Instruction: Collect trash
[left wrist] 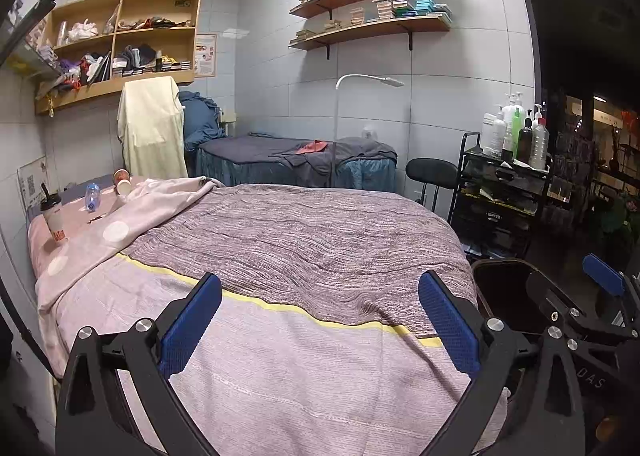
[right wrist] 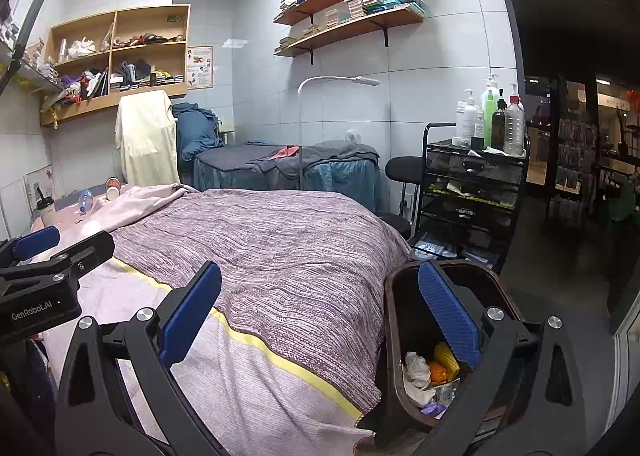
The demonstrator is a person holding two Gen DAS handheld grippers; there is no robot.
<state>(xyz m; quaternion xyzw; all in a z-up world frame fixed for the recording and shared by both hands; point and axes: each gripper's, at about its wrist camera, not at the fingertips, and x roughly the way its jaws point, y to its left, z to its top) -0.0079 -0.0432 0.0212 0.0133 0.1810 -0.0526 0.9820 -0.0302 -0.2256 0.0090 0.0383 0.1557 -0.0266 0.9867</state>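
Note:
Trash lies at the far left end of the bed (left wrist: 280,240): a takeaway drink cup with a straw (left wrist: 54,215), a clear plastic bottle on its side (left wrist: 92,196) and two paper cups (left wrist: 122,181). They also show small in the right wrist view: the bottle (right wrist: 85,199) and the paper cups (right wrist: 113,187). A dark brown trash bin (right wrist: 400,336) stands at the bed's near right corner with wrappers and orange scraps inside. My left gripper (left wrist: 320,320) is open and empty above the bed's near end. My right gripper (right wrist: 320,320) is open and empty, its right finger over the bin.
A black trolley (right wrist: 472,191) with bottles stands right of the bed, beside a black stool (right wrist: 404,167). A second bed (right wrist: 288,167) and a white floor lamp (right wrist: 304,127) stand behind. Wall shelves (left wrist: 120,39) hang over the far left. A dark doorway (right wrist: 568,135) is right.

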